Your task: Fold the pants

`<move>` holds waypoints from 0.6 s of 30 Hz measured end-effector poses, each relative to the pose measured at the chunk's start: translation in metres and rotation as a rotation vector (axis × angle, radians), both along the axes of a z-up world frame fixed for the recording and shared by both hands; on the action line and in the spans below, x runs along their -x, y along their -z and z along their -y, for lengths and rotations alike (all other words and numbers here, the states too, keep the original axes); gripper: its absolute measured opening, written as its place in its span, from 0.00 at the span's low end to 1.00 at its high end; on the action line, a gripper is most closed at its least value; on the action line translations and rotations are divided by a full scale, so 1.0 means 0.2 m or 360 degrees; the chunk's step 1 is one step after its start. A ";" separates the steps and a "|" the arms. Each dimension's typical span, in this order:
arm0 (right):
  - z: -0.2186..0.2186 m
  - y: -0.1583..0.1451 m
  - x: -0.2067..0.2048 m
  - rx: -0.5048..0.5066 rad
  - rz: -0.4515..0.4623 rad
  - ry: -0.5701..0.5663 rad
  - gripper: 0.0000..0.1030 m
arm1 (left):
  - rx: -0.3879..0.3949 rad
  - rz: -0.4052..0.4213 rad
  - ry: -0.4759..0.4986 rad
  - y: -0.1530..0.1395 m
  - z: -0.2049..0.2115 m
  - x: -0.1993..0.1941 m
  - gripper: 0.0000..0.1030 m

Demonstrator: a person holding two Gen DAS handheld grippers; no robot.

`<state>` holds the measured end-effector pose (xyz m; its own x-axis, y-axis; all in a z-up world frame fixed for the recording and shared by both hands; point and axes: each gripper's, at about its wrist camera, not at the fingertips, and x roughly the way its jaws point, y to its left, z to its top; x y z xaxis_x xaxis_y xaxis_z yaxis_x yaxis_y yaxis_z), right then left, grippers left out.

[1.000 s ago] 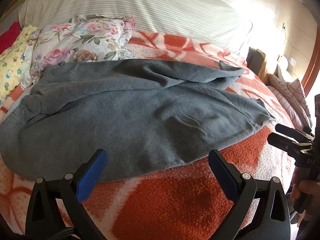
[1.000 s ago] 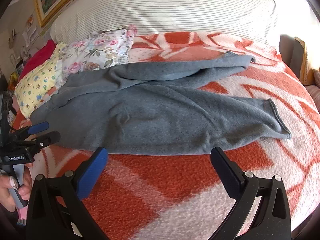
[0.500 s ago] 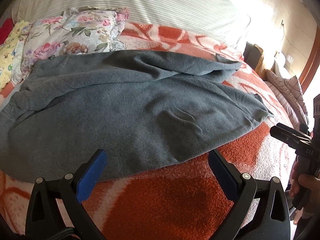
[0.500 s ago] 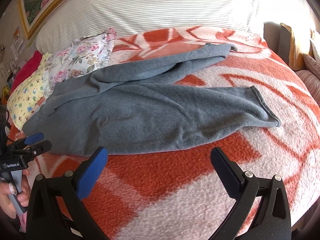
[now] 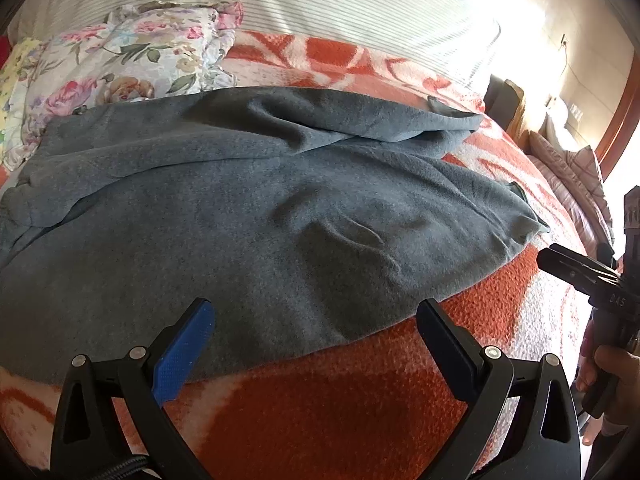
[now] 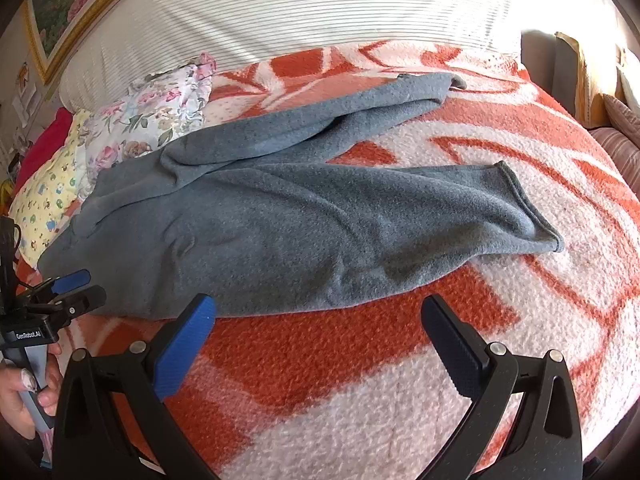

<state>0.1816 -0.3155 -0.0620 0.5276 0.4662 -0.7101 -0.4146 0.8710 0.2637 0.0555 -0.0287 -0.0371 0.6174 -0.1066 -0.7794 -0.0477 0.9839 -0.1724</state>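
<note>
Grey fleece pants (image 5: 256, 220) lie spread across the orange and white blanket, waist to the left, both legs running right. In the right wrist view the pants (image 6: 304, 224) show the near leg's hem at right and the far leg angled toward the back. My left gripper (image 5: 316, 328) is open and empty, just above the pants' near edge. My right gripper (image 6: 320, 328) is open and empty over the blanket, just short of the near leg. Each gripper also shows in the other's view: the right one (image 5: 560, 264) at right, the left one (image 6: 80, 292) at left.
A floral pillow (image 5: 124, 64) and a yellow patterned cloth (image 6: 44, 196) lie at the back left beside the waistband. A striped white headboard cushion (image 6: 280, 12) runs along the back. The orange and white blanket (image 6: 400, 380) covers the bed. Cushions (image 5: 568, 168) lie off its right side.
Both grippers have moved forward toward the pants, which look larger and closer now. Both stay open and empty. The pants have not moved.
</note>
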 end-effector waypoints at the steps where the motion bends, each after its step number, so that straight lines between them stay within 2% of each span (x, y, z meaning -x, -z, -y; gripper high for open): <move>1: 0.00 0.00 -0.01 -0.0004 0.0001 0.0002 1.00 | 0.0008 0.0005 0.0014 0.00 0.00 -0.01 0.98; 8: 0.01 -0.01 -0.08 -0.0049 0.0031 0.0002 1.00 | 0.0013 0.0063 0.0141 -0.05 0.01 -0.13 0.98; 14: 0.03 -0.05 -0.18 -0.0130 0.0037 0.0008 1.00 | -0.0130 0.0085 0.0227 -0.10 0.01 -0.29 0.98; 18: 0.04 -0.07 -0.29 -0.0104 0.0051 0.0030 1.00 | -0.0230 0.0118 0.0334 -0.15 0.03 -0.41 0.98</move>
